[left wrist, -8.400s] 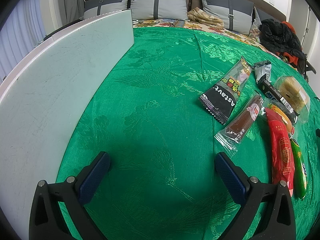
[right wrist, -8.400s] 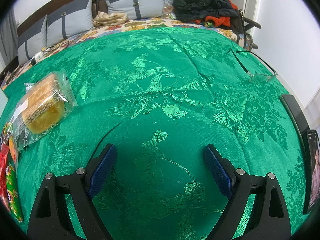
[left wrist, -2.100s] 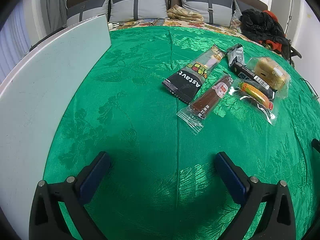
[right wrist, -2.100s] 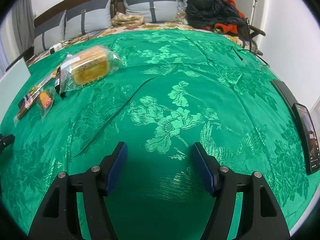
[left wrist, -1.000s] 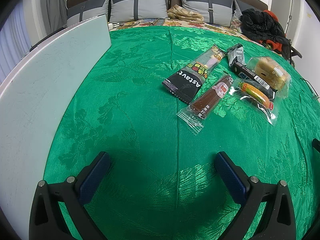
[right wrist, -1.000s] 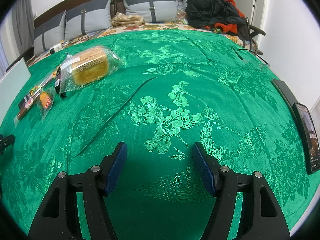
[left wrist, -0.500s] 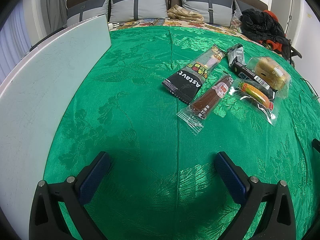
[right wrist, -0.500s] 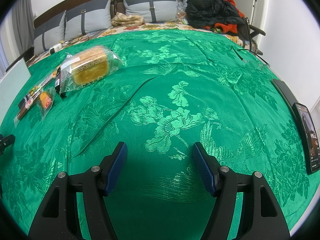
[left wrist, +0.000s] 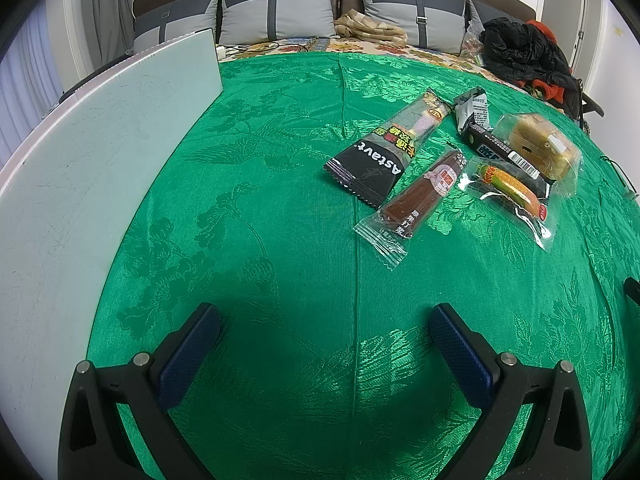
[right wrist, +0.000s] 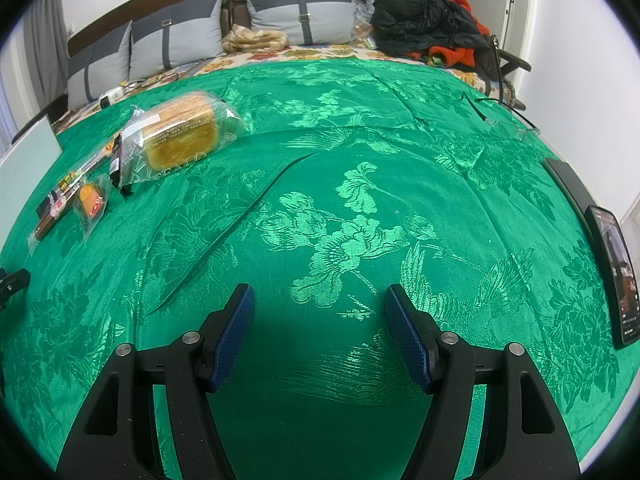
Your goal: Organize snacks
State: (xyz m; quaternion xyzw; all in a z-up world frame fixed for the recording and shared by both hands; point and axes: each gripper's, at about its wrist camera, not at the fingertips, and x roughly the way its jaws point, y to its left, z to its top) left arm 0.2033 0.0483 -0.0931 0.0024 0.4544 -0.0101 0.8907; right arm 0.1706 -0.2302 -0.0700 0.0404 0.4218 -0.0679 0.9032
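Several snack packets lie in a row on the green cloth (left wrist: pixel 260 240). In the left wrist view I see a black Astavt packet (left wrist: pixel 372 164), a brown bar in a clear wrapper (left wrist: pixel 412 204), a corn-print packet (left wrist: pixel 510 190), a black bar (left wrist: pixel 504 152) and a wrapped bread loaf (left wrist: pixel 538 148). My left gripper (left wrist: pixel 324 332) is open and empty, well short of them. The right wrist view has the bread loaf (right wrist: pixel 180 136) and the corn-print packet (right wrist: pixel 90 202) far to the left. My right gripper (right wrist: pixel 320 316) stands open over bare cloth.
A pale board (left wrist: pixel 80 184) runs along the cloth's left side. On the right edge lie a phone (right wrist: pixel 616 272) and glasses (right wrist: pixel 508 124). Pillows (left wrist: pixel 276 16) and a heap of dark clothes (right wrist: pixel 424 20) sit at the far end.
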